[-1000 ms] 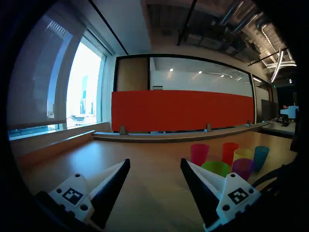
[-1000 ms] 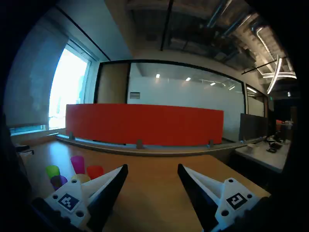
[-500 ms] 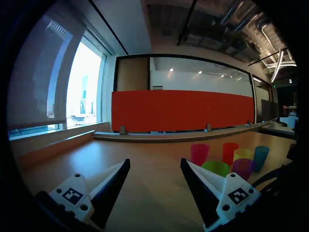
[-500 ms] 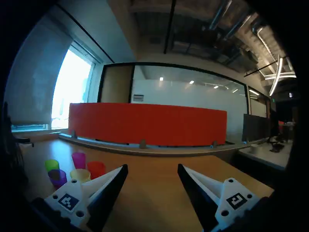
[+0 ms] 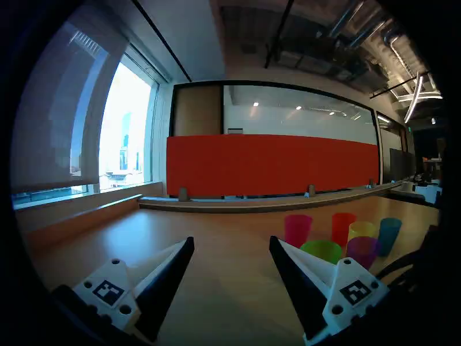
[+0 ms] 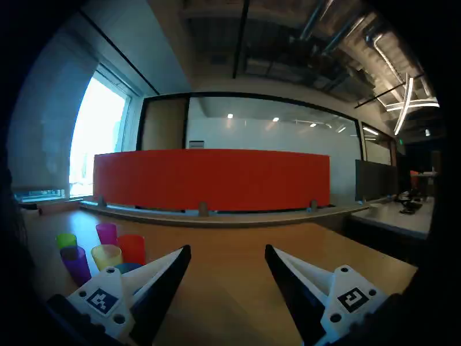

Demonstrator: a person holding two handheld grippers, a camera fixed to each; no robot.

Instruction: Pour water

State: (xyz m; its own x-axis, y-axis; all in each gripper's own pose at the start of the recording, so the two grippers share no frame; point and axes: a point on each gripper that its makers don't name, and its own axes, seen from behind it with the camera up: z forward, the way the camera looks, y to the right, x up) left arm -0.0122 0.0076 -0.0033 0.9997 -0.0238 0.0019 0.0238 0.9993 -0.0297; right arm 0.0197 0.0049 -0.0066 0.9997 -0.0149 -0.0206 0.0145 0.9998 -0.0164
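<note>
Several coloured plastic cups stand in a cluster on the wooden table. In the left gripper view they are at the right: a pink cup [image 5: 297, 229], a red cup [image 5: 342, 226], a yellow cup [image 5: 361, 230], a blue cup [image 5: 389, 234], a green cup [image 5: 321, 250] and a purple cup [image 5: 362, 250]. My left gripper [image 5: 230, 254] is open and empty, left of the cluster. In the right gripper view the cups sit at the lower left: green cup [image 6: 66, 240], pink cup [image 6: 106, 233], red cup [image 6: 132, 248], yellow cup [image 6: 106, 256], purple cup [image 6: 75, 264]. My right gripper [image 6: 227, 259] is open and empty, right of them.
The wooden table [image 5: 230, 230] runs back to a red divider panel [image 5: 271, 164] along its far edge. A bright window [image 5: 124, 135] and a wooden sill are at the left. A second desk [image 6: 397, 222] with small items stands at the far right.
The right gripper view has shifted, so the cups now sit closer and higher at its lower left. The left gripper has stayed still. Both grippers remain open.
</note>
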